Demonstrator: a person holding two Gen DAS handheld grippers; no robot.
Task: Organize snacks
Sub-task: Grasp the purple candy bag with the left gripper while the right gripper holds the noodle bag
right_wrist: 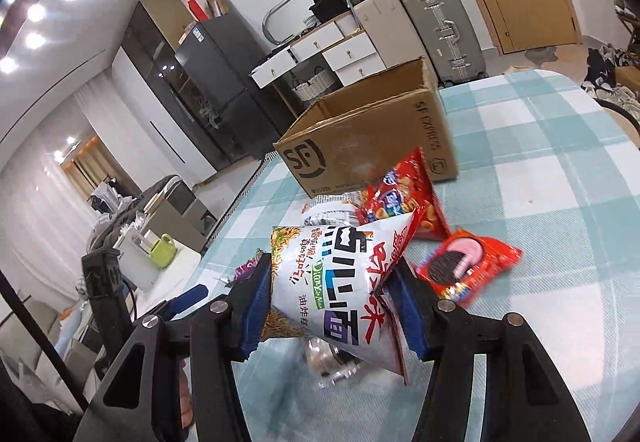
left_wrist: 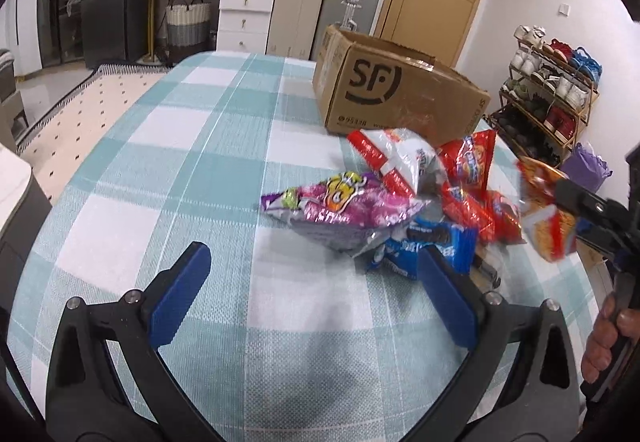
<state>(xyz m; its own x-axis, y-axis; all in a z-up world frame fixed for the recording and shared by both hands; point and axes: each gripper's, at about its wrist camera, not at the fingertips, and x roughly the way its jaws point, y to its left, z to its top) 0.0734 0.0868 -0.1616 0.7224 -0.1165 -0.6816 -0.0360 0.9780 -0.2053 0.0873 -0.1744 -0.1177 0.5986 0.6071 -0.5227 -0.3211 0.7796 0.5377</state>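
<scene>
- The noodle snack bag (right_wrist: 340, 294) sits between my right gripper (right_wrist: 332, 306) fingers, lifted clear of the tablecloth; the blue pads (right_wrist: 256, 306) press its two sides and the foil crumples inward where they bite.
- From the left wrist view the same bag (left_wrist: 548, 217) hangs at the right edge, blurred, with my right gripper's (left_wrist: 560, 201) black finger across it.
- My right hand (left_wrist: 608, 342) shows at the far right of that view, wrapped around the handle.
- My left gripper (left_wrist: 308, 290) hovers low over the table with its fingers spread wide and nothing between them, only bare cloth.
- Just beyond its right finger lies the snack pile: a blue Oreo pack (left_wrist: 432, 246), a purple-pink bag (left_wrist: 344, 205) resting partly on it, a white-and-red bag (left_wrist: 400, 161) behind, and red packs (left_wrist: 472, 177) to the right.
- In the right wrist view a red Oreo pack (right_wrist: 468, 266) lies flat just beside my right finger, and a red cracker bag (right_wrist: 404, 201) leans near the box.
- The open SF cardboard box (right_wrist: 360, 145) stands upright behind the pile, close to it.
- Everything rests on a table with a teal-and-white checked tablecloth (left_wrist: 160, 145).
</scene>
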